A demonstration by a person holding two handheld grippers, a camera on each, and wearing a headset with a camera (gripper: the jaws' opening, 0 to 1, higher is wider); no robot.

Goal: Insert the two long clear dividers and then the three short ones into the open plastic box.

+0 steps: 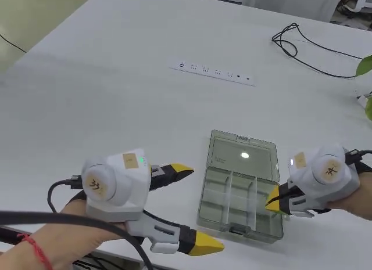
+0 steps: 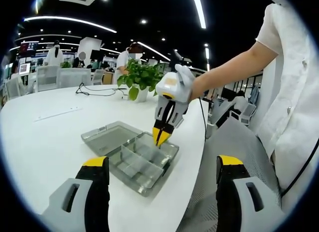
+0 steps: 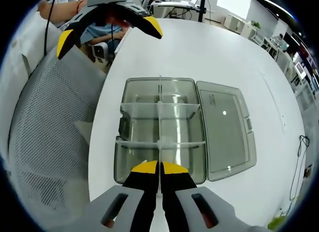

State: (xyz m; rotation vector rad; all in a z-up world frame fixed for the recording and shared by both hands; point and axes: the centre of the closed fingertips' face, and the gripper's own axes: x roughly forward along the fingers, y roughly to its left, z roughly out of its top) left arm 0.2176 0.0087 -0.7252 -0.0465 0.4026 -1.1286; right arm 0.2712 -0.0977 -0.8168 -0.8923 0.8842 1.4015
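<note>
An open clear plastic box (image 1: 241, 234) lies near the table's front edge, its lid (image 1: 243, 157) folded flat behind it. Two long clear dividers (image 3: 159, 104) cross the tray, with short ones (image 3: 159, 90) between them. My right gripper (image 1: 272, 204) reaches into the box's right end compartment. Its jaws are pinched on the top edge of a short clear divider (image 3: 159, 149) standing there. My left gripper (image 1: 203, 207) hovers open just left of the box, holding nothing. In the left gripper view, the box (image 2: 134, 164) lies ahead and the right gripper (image 2: 160, 139) dips into it.
A white power strip (image 1: 212, 71) lies mid-table and a black cable (image 1: 302, 43) at the far right. A potted plant (image 2: 139, 77) stands on the table beyond the box. A mesh chair (image 3: 50, 117) is beside the table's near edge. People stand in the background.
</note>
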